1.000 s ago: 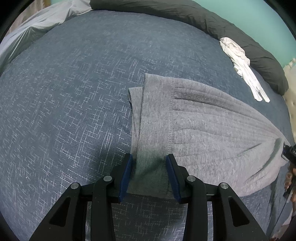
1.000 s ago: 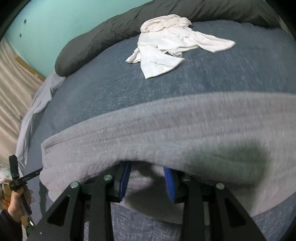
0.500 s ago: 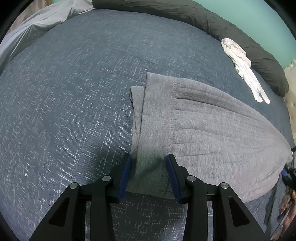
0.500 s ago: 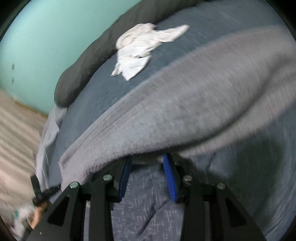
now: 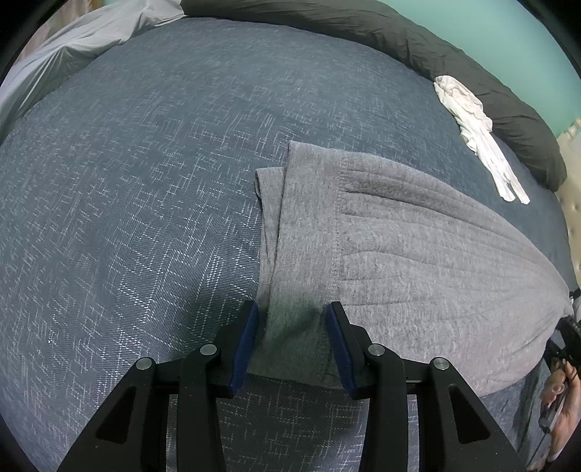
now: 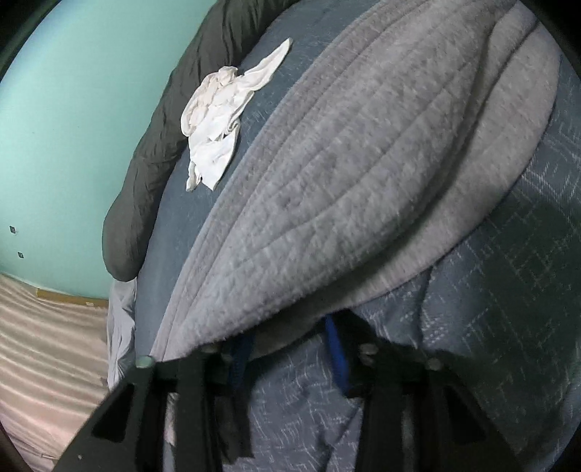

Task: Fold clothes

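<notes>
A grey ribbed garment (image 5: 417, 254) lies folded lengthwise on the blue bedspread (image 5: 145, 181). My left gripper (image 5: 292, 326) points down at its near left corner. The hem lies flat between the blue pads and is not pinched, so the jaws are open. In the right wrist view the same garment (image 6: 345, 163) drapes over the tips of my right gripper (image 6: 287, 337). Those jaws are closing, a wide gap still shows, and the garment's edge sits between them. This view is blurred and tilted. That gripper and the hand (image 5: 559, 392) holding it show at the left wrist view's right edge.
A crumpled white garment (image 5: 475, 127) lies at the far side of the bed, against a long dark grey bolster (image 5: 363, 29). A light grey sheet (image 5: 72, 43) hangs off the far left corner. Beyond are a teal wall (image 6: 72, 109) and a pale striped floor (image 6: 43, 345).
The right wrist view has rolled and shifted along the grey garment's edge, which now slants across the picture. The left gripper and the hem between its pads have stayed put.
</notes>
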{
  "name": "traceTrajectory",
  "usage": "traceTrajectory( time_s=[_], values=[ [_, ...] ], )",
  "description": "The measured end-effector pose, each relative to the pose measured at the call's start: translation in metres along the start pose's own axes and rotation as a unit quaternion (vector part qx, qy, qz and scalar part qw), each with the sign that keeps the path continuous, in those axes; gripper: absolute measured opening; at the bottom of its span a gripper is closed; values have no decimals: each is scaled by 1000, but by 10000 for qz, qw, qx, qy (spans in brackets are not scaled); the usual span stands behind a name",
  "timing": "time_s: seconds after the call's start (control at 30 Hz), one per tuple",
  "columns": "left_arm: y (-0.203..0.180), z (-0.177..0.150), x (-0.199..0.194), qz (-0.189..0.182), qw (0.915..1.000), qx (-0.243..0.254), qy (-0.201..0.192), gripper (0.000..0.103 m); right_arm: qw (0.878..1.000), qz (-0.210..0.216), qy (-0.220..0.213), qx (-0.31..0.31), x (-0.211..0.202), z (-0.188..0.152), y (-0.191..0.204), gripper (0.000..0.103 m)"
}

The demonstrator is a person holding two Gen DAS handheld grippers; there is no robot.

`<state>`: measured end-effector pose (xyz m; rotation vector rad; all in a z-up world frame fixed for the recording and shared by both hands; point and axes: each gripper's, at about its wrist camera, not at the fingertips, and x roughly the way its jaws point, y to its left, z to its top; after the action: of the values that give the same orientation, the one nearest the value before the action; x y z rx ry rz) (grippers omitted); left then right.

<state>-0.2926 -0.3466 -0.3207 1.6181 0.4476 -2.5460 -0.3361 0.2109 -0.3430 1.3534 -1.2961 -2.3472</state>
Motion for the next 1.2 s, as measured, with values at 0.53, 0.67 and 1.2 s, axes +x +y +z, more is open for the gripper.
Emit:
traceTrajectory(
  time_s=[0.53, 0.67, 1.2],
  values=[
    [-1, -4, -5, 55, 10000, 44, 35, 44, 9989, -174, 120, -423, -24, -7, -27, 4],
    [-1, -3, -3, 43, 10000, 40, 41, 45, 9995, 69, 95, -306, -24, -7, -33, 8],
    [-1, -4, 1, 35, 10000, -5, 41, 46, 9984, 426, 307, -208, 0, -45, -1, 31]
  ],
)
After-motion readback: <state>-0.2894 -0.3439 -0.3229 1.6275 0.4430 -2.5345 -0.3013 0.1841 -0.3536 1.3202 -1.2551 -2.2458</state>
